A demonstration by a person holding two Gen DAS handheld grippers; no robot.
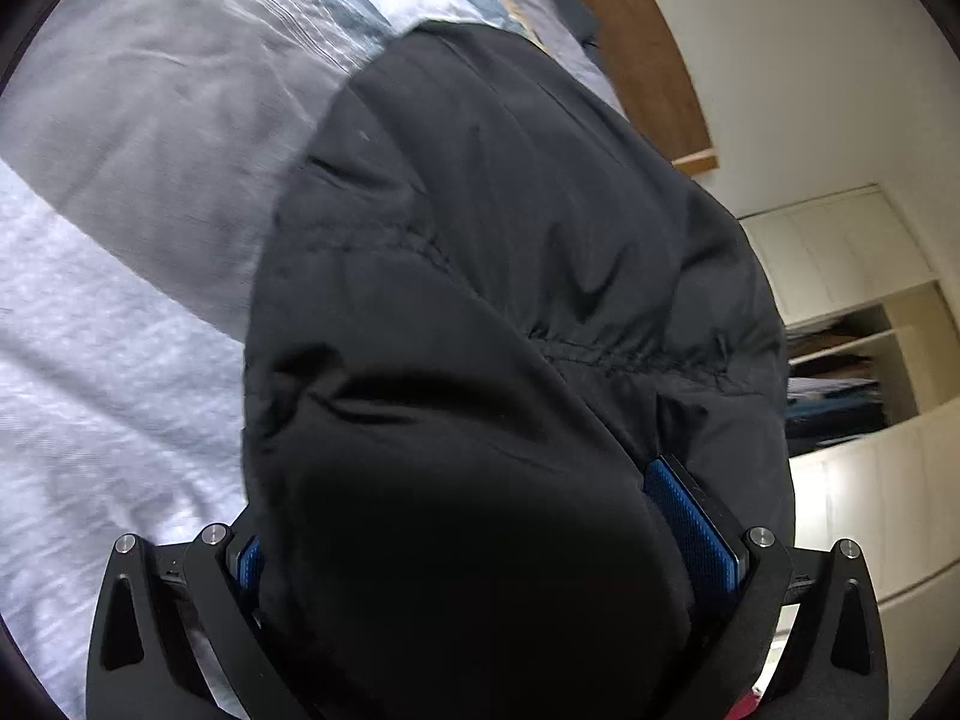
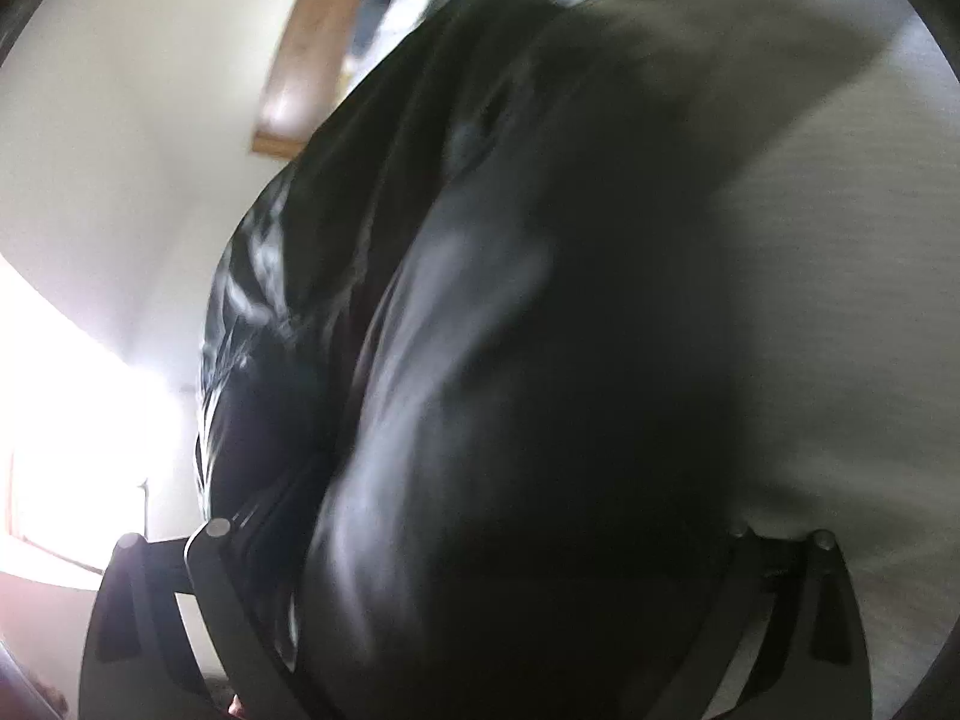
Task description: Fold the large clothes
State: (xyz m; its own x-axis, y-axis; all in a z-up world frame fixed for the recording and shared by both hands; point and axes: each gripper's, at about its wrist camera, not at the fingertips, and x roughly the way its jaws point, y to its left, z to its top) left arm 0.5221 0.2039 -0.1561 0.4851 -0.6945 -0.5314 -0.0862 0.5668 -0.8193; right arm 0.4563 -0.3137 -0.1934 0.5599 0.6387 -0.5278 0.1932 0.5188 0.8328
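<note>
A large black puffy jacket (image 1: 480, 276) fills the middle of the left wrist view and hangs over a bed. My left gripper (image 1: 486, 540) holds a thick bunch of the jacket between its blue pads (image 1: 690, 522); the jaws stand wide around the fabric. In the right wrist view the same black jacket (image 2: 510, 360) is blurred and covers most of the frame. My right gripper (image 2: 480, 570) has the fabric bunched between its arms; its fingertips are hidden under the cloth.
The bed (image 1: 120, 330) has a pale grey and blue striped cover. A wooden headboard (image 1: 648, 48) stands at the far end. White wardrobe with open shelves (image 1: 852, 360) is at the right. A bright window (image 2: 66, 432) is at the left.
</note>
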